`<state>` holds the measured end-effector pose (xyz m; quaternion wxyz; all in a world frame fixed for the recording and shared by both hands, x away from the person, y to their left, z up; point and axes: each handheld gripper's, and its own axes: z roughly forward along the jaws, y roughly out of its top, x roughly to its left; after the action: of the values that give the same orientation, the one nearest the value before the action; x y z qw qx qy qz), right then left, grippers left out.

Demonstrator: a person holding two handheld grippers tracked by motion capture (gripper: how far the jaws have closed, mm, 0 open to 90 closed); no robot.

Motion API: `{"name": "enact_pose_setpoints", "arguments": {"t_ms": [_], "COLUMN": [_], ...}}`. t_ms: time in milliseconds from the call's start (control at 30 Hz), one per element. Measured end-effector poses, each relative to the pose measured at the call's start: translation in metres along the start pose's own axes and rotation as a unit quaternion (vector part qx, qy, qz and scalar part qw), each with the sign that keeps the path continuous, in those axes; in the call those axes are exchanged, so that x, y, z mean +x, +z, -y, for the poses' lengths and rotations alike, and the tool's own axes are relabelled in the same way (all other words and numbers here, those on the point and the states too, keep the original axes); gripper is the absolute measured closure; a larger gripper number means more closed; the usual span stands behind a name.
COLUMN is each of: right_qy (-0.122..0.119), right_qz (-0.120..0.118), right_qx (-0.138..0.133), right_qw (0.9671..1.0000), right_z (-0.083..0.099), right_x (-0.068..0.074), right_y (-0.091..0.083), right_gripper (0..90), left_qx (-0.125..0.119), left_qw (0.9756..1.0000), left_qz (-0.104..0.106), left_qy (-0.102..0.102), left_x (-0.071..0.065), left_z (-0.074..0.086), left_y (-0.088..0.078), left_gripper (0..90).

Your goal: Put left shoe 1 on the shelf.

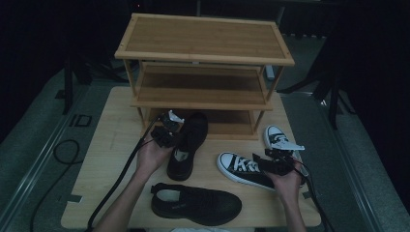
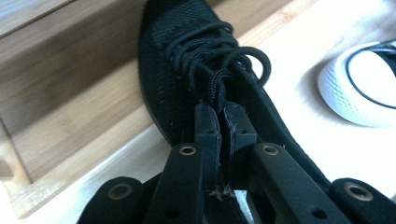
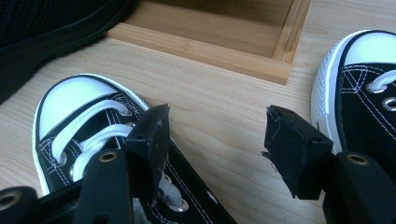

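Non-task items: three-tier bamboo shoe rack (image 1: pixel 203 53) at table's far side — second black mesh lace-up shoe (image 1: pixel 196 204) lying near the front edge.

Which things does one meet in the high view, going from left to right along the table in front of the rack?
Left gripper, shut on the tongue of the upright black shoe → black-and-white sneaker lying on the table → right gripper, jaws open → second sneaker near the table's right edge.
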<state>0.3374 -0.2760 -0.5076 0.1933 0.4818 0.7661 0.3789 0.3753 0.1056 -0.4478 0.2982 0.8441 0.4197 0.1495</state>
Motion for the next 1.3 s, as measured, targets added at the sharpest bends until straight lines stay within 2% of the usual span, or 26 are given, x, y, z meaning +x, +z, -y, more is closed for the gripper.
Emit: {"name": "enact_pose_setpoints", "arguments": {"t_ms": [400,533,667,800,900,1000,1067,1233,1300], "right_qy": [0.001,0.001,0.002,0.002,0.002,0.002,0.001,0.002,0.002], "right_qz": [-0.001,-0.001,-0.001,-0.001,-0.001,-0.001,-0.001,-0.001,-0.001], "right_qx": [0.0,0.0,0.0,0.0,0.0,-0.001,0.0,-0.001,0.0], "right_qw": [1.0,1.0,1.0,1.0,1.0,1.0,1.0,1.0,1.0], "right_z": [0.0,0.0,0.0,0.0,0.0,0.0,0.0,0.0,0.0], "right_x": [0.0,0.0,0.0,0.0,0.0,0.0,0.0,0.0,0.0], "right_y": [0.0,0.0,0.0,0.0,0.0,0.0,0.0,0.0,0.0], "right_gripper": [40.2,40.2,40.2,40.2,40.2,40.2,40.2,40.2,40.3], "left_qx": [-0.018,-0.03,-0.042,-0.041,-0.045,-0.04,-0.043,-0.047,-0.049], "left_qw": [0.9988,0.997,0.9941,0.9917,0.9906,0.9904,0.9908,0.9929,0.9936], "left_qz": [-0.029,-0.045,-0.065,-0.085,-0.081,-0.084,-0.079,-0.067,-0.065], "left_qy": [-0.035,-0.055,-0.077,-0.087,-0.101,-0.103,-0.101,-0.087,-0.079], "left_x": [0.019,0.028,0.037,0.042,0.049,0.054,0.057,0.061,0.061], "left_z": [-0.002,-0.001,0.0,0.003,0.008,0.012,0.014,0.017,0.018], "left_y": [0.001,-0.001,-0.005,-0.006,-0.005,-0.003,-0.003,-0.003,-0.004], "left_gripper": [86.8,86.8,86.8,86.8,86.7,86.7,86.6,84.8,80.0]}}
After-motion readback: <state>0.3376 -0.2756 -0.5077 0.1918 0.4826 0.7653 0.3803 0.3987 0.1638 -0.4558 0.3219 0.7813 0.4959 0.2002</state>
